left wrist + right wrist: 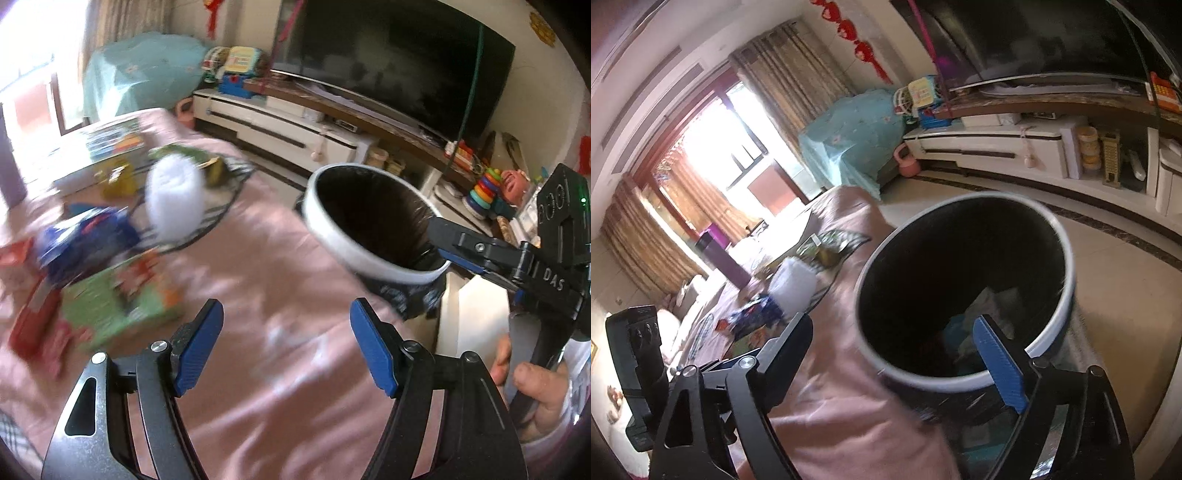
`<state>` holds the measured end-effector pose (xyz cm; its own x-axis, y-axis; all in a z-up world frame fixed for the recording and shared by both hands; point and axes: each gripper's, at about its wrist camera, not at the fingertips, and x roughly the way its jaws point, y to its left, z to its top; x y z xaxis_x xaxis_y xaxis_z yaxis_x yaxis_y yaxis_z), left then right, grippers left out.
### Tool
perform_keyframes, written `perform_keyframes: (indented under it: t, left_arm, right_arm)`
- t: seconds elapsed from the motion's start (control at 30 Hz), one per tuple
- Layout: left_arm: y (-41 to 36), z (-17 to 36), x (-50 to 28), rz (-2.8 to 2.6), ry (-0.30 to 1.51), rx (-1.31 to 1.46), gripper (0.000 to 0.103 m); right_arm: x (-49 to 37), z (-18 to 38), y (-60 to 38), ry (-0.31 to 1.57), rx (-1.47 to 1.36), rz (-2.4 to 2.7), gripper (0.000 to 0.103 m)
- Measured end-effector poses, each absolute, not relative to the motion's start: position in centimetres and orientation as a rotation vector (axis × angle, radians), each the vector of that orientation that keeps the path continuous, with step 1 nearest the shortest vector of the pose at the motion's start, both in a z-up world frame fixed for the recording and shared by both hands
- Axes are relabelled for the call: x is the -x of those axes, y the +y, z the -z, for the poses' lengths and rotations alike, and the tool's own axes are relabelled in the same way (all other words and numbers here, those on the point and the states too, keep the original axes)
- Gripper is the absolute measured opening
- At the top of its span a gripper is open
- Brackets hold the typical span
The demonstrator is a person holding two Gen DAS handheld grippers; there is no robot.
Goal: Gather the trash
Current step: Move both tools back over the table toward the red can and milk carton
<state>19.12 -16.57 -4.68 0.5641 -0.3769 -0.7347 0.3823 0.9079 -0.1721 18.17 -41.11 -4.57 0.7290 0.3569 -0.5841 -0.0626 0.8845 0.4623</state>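
A round bin with a white rim and black liner stands beside the pink-covered table. Blurred trash lies on the cloth: a white fluffy wad, a blue packet, a green box and red packets. My left gripper hangs open over bare cloth, empty. My right gripper is open and empty at the near rim of the bin, one finger over the opening. Crumpled trash lies inside. From the left wrist view the right gripper reaches the rim.
A low white TV cabinet with a large dark screen runs along the far wall. Toys crowd its end. A teal-covered object and a pink kettlebell stand on the tiled floor. A hand holds the right gripper's handle.
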Motion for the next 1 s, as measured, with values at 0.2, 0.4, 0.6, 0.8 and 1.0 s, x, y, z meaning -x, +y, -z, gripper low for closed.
perform_keyframes:
  t: [0.2, 0.4, 0.6, 0.8, 1.0]
  left_arm:
    - [-11.5, 5.3, -17.6, 0.372, 0.868, 0.033, 0.073]
    - [-7.1, 5.5, -16.5, 0.31, 0.863, 0.08, 0.073]
    - [-3.4, 5.9, -15.7, 0.26, 0.864, 0.115, 0.073]
    - [-0.5, 5.8, -15.1, 0.217, 0.848, 0.137, 0.073]
    - [1.7, 5.5, -15.3, 0.167, 0.839, 0.136, 0.073]
  right_arm:
    - [-17.3, 5.1, -37.8, 0.738, -0.438, -0.287, 0.091]
    - [-16.6, 5.4, -33.9, 0.761, -0.392, -0.333, 0.092]
    - [-16.5, 5.7, -30.7, 0.783, -0.341, -0.373, 0.092]
    - [-16.6, 5.8, -27.9, 0.796, -0.285, -0.423, 0.092]
    - [-17.4, 6.0, -25.7, 0.811, -0.234, -0.464, 0.092]
